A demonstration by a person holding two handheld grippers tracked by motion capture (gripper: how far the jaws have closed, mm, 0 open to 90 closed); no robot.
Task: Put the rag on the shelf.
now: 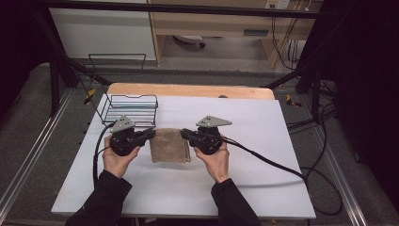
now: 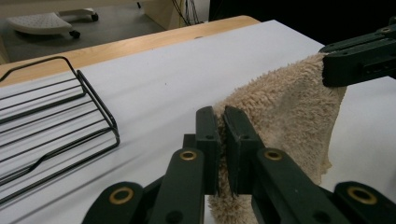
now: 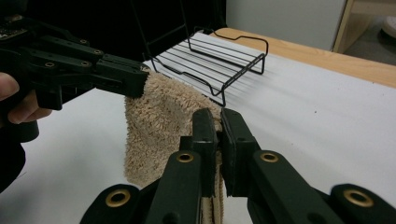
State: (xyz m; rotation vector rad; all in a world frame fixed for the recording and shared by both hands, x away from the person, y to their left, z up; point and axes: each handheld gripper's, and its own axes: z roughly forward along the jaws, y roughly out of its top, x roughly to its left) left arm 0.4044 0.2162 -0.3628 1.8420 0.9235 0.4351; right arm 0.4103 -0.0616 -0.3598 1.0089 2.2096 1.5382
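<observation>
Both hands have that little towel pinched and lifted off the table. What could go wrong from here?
Each tool, left and right, seems to pinch only a thin edge of the towel, so a corner might slip free and the cloth would flop down. The wire rack sits close behind the left tool; swinging the towel that way could snag its loops on the wires.

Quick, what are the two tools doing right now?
Left tool: closed, holding the towel.
Right tool: closed, holding the towel's other corner.
</observation>
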